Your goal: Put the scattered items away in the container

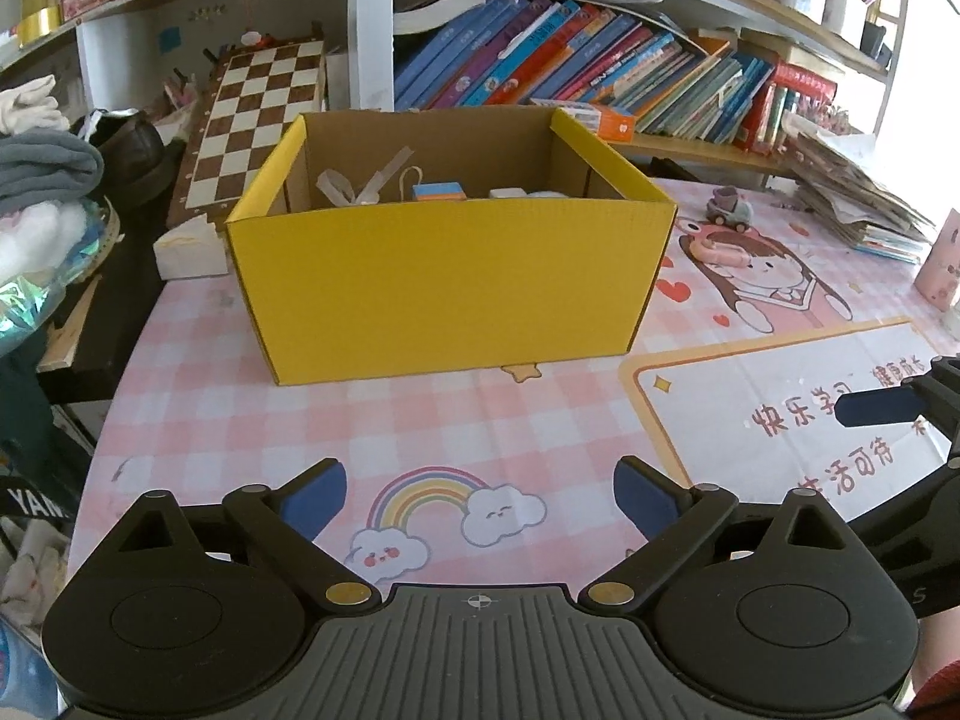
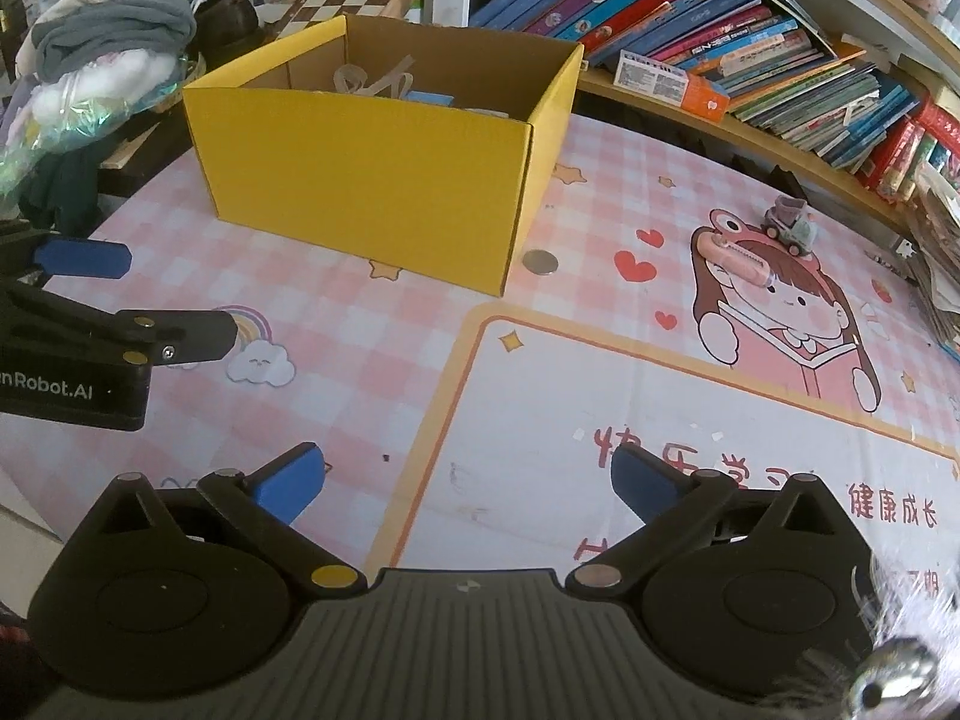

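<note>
Three strays are remaining: I'm eyeing the flat coin (image 2: 540, 261), hard, slippery, needing edge pinching; both claws, left claw (image 1: 480, 501) and right claw (image 2: 468, 483), are gaping empty

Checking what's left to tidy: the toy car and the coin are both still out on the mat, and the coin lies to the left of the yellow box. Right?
Not quite. The coin lies by the box's right corner, as the right wrist view shows. The toy car is still out on the mat.

Chessboard (image 1: 258, 120) beside shelved books (image 1: 576, 60)
</note>
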`<state>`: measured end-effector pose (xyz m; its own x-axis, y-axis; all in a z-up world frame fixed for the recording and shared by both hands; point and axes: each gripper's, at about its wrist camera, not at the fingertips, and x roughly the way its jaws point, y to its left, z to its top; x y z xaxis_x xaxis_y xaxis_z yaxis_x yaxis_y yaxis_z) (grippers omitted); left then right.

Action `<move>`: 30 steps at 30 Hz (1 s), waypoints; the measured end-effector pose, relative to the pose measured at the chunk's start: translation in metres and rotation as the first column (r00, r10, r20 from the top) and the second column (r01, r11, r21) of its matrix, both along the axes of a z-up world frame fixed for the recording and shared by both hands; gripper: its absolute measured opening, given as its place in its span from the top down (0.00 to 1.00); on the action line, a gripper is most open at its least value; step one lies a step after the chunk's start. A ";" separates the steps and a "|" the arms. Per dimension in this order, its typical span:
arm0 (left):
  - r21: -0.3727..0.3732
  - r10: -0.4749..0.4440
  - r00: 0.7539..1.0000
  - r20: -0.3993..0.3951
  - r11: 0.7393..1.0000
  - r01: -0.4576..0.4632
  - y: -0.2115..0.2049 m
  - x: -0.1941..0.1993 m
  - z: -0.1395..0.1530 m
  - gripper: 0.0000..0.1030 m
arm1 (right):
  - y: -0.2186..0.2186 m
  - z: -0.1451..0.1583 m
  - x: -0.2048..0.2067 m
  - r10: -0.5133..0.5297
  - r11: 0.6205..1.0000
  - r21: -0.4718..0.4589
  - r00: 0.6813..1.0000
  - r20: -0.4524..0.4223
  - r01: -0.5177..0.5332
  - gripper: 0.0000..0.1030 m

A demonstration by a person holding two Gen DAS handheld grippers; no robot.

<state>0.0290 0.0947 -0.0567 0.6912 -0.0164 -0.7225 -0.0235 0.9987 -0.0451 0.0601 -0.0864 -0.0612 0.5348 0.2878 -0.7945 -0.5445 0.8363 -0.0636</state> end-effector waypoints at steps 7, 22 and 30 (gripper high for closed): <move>0.011 0.023 1.000 -0.012 1.000 -0.023 -0.020 0.009 0.001 0.05 | -0.015 0.000 0.013 0.030 1.000 0.007 1.000 -0.006 -0.030 0.00; 0.029 0.073 0.996 -0.045 0.997 -0.071 -0.084 0.038 -0.001 0.05 | -0.066 0.001 0.059 0.115 0.993 0.006 0.993 -0.031 -0.115 0.00; 0.046 0.086 0.995 -0.043 0.995 -0.084 -0.131 0.060 -0.002 0.05 | -0.106 0.006 0.089 0.147 0.989 0.015 0.989 -0.030 -0.147 0.00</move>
<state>0.0890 -0.0359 -0.0590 0.6552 0.0735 -0.7518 -0.1090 0.9940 0.0022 0.1495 -0.1922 -0.0552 0.4610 0.3716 -0.8059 -0.6632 0.7476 -0.0346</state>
